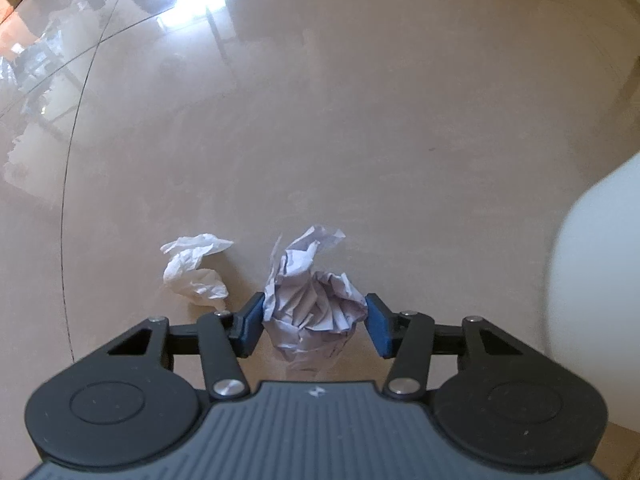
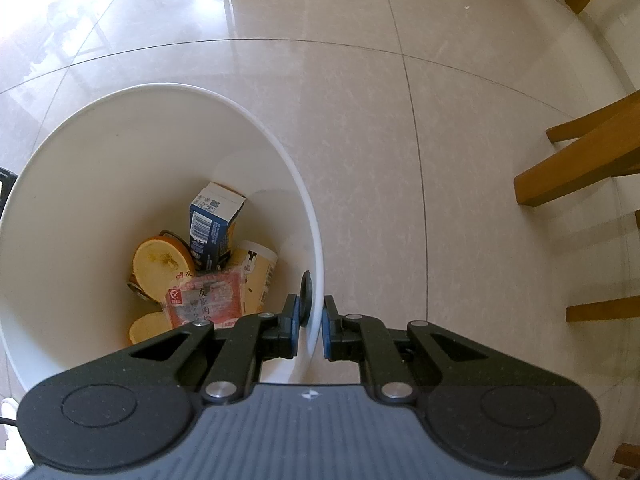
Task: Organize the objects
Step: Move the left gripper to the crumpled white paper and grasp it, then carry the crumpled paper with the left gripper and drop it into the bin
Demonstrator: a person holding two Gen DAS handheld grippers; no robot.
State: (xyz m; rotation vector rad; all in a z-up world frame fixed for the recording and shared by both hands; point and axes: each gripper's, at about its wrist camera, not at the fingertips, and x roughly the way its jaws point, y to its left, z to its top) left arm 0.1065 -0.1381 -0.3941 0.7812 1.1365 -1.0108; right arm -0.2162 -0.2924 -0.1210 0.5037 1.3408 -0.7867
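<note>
In the left wrist view my left gripper (image 1: 314, 326) is shut on a crumpled ball of lined paper (image 1: 312, 300), both blue pads pressed against its sides just above the tiled floor. A second crumpled white paper (image 1: 196, 268) lies on the floor to its left. In the right wrist view my right gripper (image 2: 311, 330) is shut on the rim of a white bin (image 2: 316, 240), one pad inside and one outside the wall. The bin holds a blue carton (image 2: 212, 228), a red snack packet (image 2: 208, 300), a paper cup (image 2: 256, 276) and orange lids (image 2: 160, 268).
The white bin's wall (image 1: 600, 300) fills the right edge of the left wrist view. Wooden chair legs (image 2: 580, 168) stand on the glossy floor tiles (image 2: 440, 120) to the right of the bin. Furniture reflections show at the far left of the left wrist view.
</note>
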